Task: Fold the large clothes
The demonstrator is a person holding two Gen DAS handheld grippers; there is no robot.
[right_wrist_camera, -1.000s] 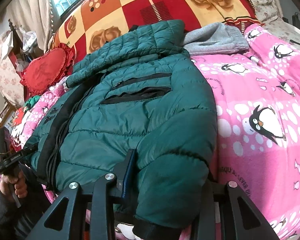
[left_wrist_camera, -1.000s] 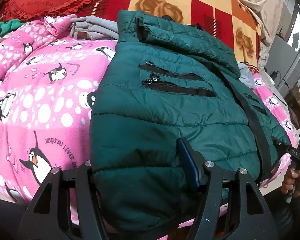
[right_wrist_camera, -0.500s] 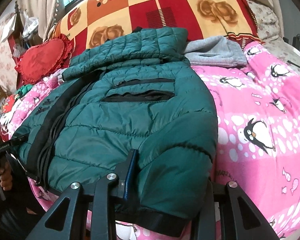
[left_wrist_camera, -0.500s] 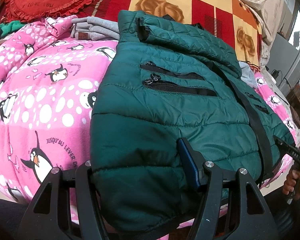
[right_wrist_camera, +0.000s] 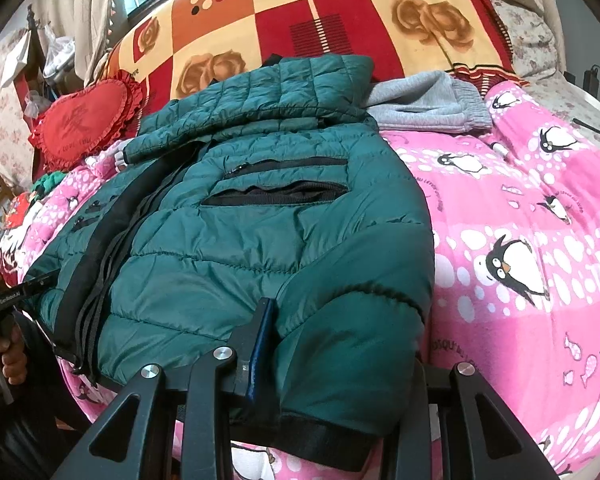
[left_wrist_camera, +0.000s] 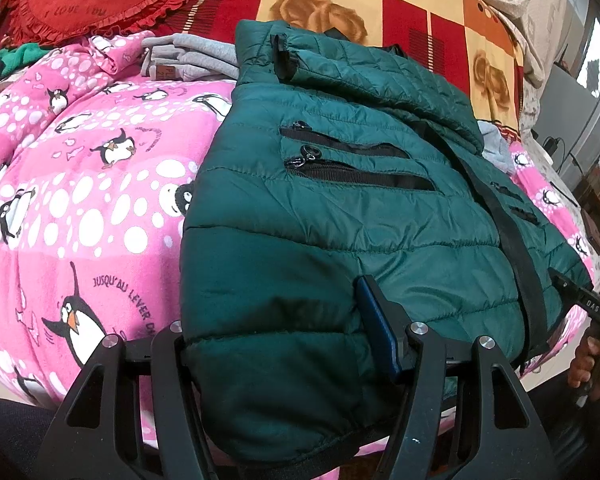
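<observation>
A dark green puffer jacket (left_wrist_camera: 339, 208) lies front up on a pink penguin blanket, collar away from me; it also shows in the right wrist view (right_wrist_camera: 240, 220). My left gripper (left_wrist_camera: 276, 344) is shut on the jacket's near left corner, with the sleeve cuff bulging between the fingers. My right gripper (right_wrist_camera: 335, 344) is shut on the near right corner at the sleeve cuff. Each gripper's blue pad (left_wrist_camera: 375, 328) presses the fabric. The other finger of each gripper is hidden under the cloth.
The pink penguin blanket (left_wrist_camera: 80, 184) covers the bed. Folded grey clothes (right_wrist_camera: 431, 108) lie beyond the collar. A red heart cushion (right_wrist_camera: 84, 124) and a red and yellow rose blanket (right_wrist_camera: 319, 20) sit at the back. The bed edge is close below the grippers.
Both grippers keep their hold on the jacket corners. The right wrist view has shifted upward and right, and the jacket hem has been drawn slightly toward me.
</observation>
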